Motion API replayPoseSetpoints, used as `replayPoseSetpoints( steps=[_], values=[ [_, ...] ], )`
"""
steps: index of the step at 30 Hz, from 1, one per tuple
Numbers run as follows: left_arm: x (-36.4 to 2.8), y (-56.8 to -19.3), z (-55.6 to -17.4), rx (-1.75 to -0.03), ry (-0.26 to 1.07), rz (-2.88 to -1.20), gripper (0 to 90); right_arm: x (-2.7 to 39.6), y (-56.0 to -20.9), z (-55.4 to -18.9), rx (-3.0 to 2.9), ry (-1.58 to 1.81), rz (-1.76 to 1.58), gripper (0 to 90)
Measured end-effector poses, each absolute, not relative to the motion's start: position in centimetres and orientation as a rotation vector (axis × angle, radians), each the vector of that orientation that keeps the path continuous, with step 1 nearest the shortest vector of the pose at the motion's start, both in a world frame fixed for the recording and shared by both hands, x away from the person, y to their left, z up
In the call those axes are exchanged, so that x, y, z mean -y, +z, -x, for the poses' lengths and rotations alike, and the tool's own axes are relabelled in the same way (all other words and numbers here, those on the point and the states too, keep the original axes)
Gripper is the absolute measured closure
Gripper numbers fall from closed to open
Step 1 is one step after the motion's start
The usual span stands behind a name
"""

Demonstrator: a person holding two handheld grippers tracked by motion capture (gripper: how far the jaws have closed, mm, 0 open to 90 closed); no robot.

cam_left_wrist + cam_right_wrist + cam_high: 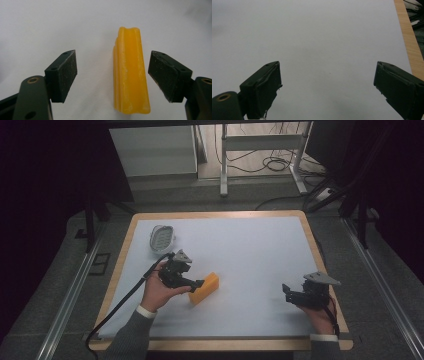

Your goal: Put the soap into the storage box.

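A yellow soap-like bar lies on the white table sheet, left of the middle. My left gripper is at the bar's near-left end, held by a hand in a grey sleeve. In the left gripper view the ridged yellow bar lies lengthwise between the open jaws of the left gripper, nearer the right pad, with a small gap on each side. My right gripper rests open at the right front of the sheet. Bare sheet lies between the jaws of the right gripper.
A pale oval dish with a perforated inside sits at the back left of the sheet. The wooden table rim frames the sheet, and the rim is close on the right gripper's right. A black cable trails off the front left.
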State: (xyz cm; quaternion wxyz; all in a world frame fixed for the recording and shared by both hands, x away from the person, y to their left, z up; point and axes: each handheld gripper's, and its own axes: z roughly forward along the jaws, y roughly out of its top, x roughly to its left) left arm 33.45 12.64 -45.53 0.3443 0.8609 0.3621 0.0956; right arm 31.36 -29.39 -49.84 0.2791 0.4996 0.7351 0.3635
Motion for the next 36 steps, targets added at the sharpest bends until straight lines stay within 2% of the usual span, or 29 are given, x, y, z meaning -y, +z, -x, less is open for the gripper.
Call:
replayPoseSetpoints(
  steps=[9, 22, 36],
  values=[
    [-11.6, -46.6, -33.7, -0.953, 0.205, -2.261, 23.9, 29.4, -50.0, -31.4, -1.974, 0.966, -1.343, 7.7],
    [-9.3, -48.2, -33.9, -0.952, 0.214, -2.345, 26.2, 29.5, -50.1, -31.4, -1.968, 0.953, -1.347, 7.7],
    [-8.8, -49.1, -34.1, -0.991, 0.194, -2.368, 41.0, 29.5, -50.3, -31.5, -1.972, 0.933, -1.357, 7.7]
  ],
)
